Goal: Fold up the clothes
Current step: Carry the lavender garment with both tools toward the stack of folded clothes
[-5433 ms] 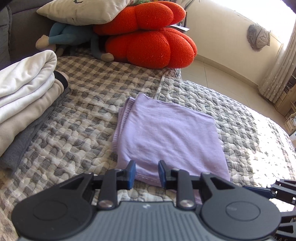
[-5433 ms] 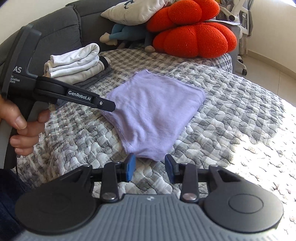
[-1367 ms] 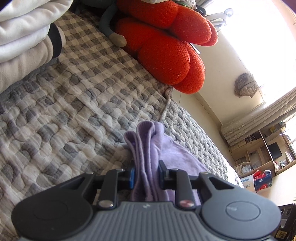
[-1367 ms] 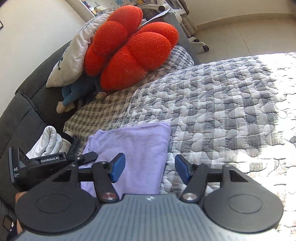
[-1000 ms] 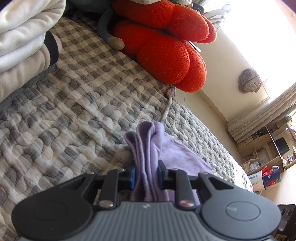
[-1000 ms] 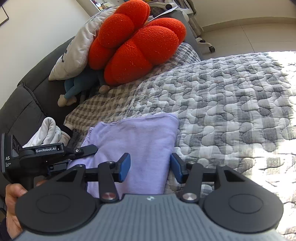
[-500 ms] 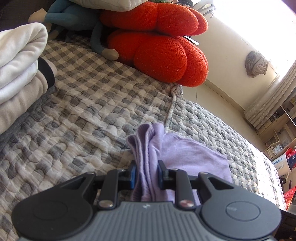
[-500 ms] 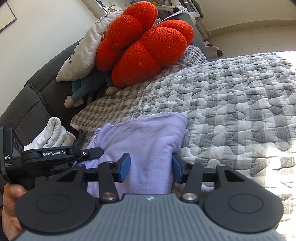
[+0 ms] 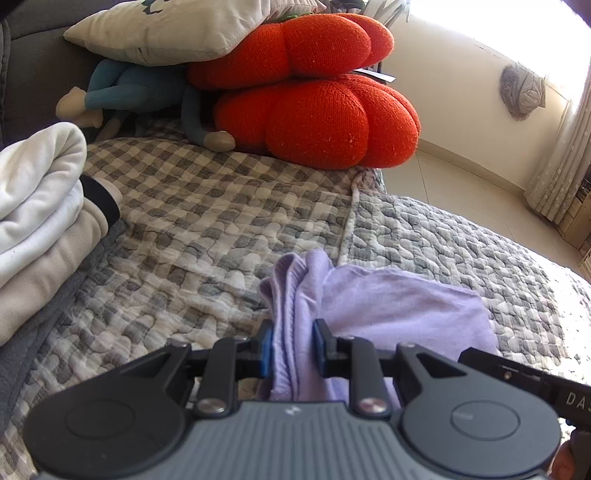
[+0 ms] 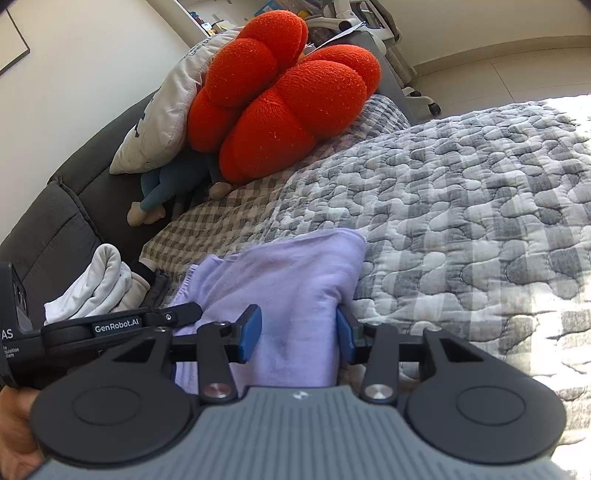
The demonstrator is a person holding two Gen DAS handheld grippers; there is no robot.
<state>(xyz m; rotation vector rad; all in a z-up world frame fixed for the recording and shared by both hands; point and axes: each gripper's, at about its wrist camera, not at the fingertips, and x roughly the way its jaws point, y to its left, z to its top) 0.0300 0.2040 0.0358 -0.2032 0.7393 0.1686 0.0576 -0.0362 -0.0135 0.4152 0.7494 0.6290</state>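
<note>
The left gripper [image 9: 292, 348] is pinching the soft lilac cloth's [image 9: 399, 302] bunched edge; the right gripper [image 10: 298, 335] is closing around its folded side on the quilt [image 10: 461, 206].

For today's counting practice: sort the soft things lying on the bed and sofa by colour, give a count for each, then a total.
Lilac: 1, the folded garment
Orange-red: 2, the knitted cushions
White or cream: 3, the pillow, the white folded top, the cream folded top
Blue: 1, the plush toy
Total: 7
</note>
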